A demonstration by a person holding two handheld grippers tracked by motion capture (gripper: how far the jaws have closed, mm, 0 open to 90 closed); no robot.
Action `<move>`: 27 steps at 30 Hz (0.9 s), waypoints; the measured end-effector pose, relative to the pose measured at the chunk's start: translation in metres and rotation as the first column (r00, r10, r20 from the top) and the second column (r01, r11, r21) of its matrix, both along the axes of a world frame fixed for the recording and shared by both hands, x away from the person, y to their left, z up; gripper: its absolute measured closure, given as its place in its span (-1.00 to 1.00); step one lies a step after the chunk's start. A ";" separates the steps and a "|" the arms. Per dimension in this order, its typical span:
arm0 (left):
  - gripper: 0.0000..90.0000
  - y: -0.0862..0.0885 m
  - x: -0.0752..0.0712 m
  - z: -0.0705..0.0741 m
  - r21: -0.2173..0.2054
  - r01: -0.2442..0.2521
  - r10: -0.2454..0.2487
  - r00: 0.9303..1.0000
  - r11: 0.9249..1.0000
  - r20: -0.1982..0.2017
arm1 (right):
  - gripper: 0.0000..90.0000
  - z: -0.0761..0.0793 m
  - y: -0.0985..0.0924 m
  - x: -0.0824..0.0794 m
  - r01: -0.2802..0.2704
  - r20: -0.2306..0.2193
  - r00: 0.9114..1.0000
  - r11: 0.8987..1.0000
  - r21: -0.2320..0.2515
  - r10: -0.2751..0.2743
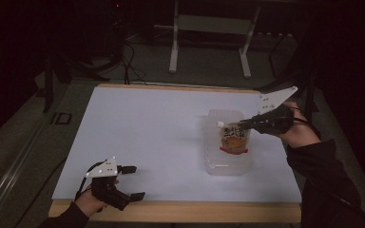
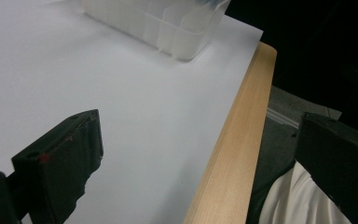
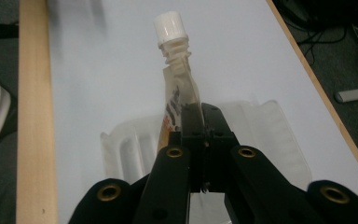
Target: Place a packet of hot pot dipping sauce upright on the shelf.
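One claw, the right claw (image 1: 247, 124), is pinched tight on the spouted drink pouch (image 1: 234, 138) over the clear plastic tray (image 1: 228, 166), centre-right; the slack pouch could snag the tray's rim. Left claw (image 1: 134, 182) gapes empty.

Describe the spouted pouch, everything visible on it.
The pouch is a flat, flexible drink pouch with a white screw cap on a ribbed spout, dark lettering on a pale front and an orange-red picture low down. It hangs upright over the clear plastic tray, cap toward the table's left side in the high view. The right tool is shut on its upper edge just below the spout. Whether its bottom touches the tray can't be told.
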State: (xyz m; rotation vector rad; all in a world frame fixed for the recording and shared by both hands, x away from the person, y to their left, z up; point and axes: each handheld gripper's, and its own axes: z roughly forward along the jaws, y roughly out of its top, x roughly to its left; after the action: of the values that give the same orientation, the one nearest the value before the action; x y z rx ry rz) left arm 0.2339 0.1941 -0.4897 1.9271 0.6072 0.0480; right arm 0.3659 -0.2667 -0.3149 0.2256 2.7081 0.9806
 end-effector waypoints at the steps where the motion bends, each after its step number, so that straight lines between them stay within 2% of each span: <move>1: -0.96 0.000 0.000 0.000 0.000 0.001 -0.001 1.000 1.000 -0.001 | 0.99 -0.002 0.001 0.002 0.001 -0.002 1.000 1.000 -0.007 -0.001; 8: -0.96 0.000 0.001 -0.003 0.001 0.001 -0.001 1.000 1.000 -0.009 | 0.99 -0.006 0.006 0.009 0.011 -0.002 1.000 0.999 -0.031 -0.011; 13: -0.97 0.000 0.001 -0.005 0.000 0.004 -0.004 1.000 1.000 -0.014 | 0.99 -0.009 0.011 0.014 0.010 0.002 1.000 1.000 -0.029 -0.010; 27: -0.96 0.000 0.001 -0.006 -0.011 0.002 -0.002 1.000 1.000 -0.011 | 0.98 -0.020 0.032 0.021 -0.028 -0.009 1.000 1.000 0.012 0.028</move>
State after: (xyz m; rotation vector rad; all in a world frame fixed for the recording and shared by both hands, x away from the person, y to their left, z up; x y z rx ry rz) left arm 0.2346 0.1945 -0.4954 1.9188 0.6113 0.0329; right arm 0.3873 -0.2351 -0.3348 0.1955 2.7217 1.0060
